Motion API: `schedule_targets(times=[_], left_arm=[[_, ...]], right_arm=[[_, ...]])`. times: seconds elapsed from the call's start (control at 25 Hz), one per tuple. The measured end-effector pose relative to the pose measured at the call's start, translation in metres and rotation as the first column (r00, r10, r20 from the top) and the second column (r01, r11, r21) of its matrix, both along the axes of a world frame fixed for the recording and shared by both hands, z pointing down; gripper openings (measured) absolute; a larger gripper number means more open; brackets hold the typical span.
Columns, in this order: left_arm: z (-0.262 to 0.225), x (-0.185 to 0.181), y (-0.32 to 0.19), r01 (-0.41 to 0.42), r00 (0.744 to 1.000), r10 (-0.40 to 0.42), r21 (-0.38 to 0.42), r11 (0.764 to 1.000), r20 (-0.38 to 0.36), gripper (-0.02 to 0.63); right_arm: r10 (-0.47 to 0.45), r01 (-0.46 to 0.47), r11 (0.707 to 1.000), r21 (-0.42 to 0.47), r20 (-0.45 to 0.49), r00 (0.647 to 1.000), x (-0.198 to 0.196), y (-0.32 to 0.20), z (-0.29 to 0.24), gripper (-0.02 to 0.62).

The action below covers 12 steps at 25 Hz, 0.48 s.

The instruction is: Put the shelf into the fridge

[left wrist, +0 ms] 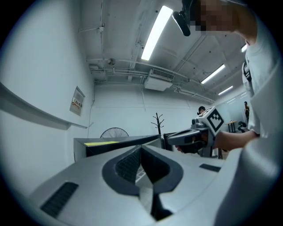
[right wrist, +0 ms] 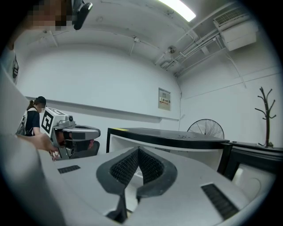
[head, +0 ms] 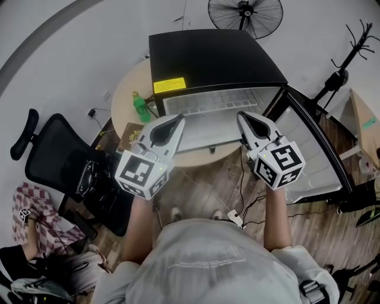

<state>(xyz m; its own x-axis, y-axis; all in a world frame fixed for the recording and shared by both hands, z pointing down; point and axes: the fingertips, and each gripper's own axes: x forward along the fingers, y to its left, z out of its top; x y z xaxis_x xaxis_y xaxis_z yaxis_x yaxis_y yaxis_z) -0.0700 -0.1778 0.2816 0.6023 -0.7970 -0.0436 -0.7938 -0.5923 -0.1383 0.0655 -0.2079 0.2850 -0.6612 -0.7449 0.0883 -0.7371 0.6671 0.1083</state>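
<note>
A black mini fridge (head: pixel 217 56) stands on a round wooden table (head: pixel 124 95), its door (head: pixel 317 151) swung open to the right. Inside it lies a clear ribbed shelf (head: pixel 217 104), and a pale flat panel (head: pixel 205 135) shows below that; I cannot tell whether this panel is a loose shelf or the fridge floor. My left gripper (head: pixel 178 119) and right gripper (head: pixel 242 116) hover side by side before the opening, both shut and holding nothing. The left gripper view shows its jaws (left wrist: pixel 141 148) closed, with the fridge (left wrist: pixel 117 144) beyond. The right gripper's jaws (right wrist: pixel 138 150) are closed too.
A green bottle (head: pixel 141 107) and a brown book (head: pixel 129 136) sit on the table left of the fridge. A black office chair (head: pixel 59 160) stands at the left. A fan (head: pixel 245 15) and a coat rack (head: pixel 350 50) stand behind. Cables (head: pixel 237 217) lie on the floor.
</note>
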Motion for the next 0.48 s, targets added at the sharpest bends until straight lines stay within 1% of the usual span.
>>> schedule_targets(times=[0.08, 0.48], left_arm=[[0.000, 0.004, 0.000, 0.001, 1.000, -0.001, -0.005, 1.000, -0.002, 0.018], [0.016, 0.002, -0.007, 0.010, 1.000, -0.011, -0.053, 0.999, -0.017, 0.018]], right_arm=[[-0.002, 0.002, 1.000, -0.004, -0.002, 1.000, 0.003, 0.000, 0.000, 0.015], [-0.017, 0.017, 1.000, -0.025, -0.014, 1.000, -0.005, -0.006, 0.013, 0.015]])
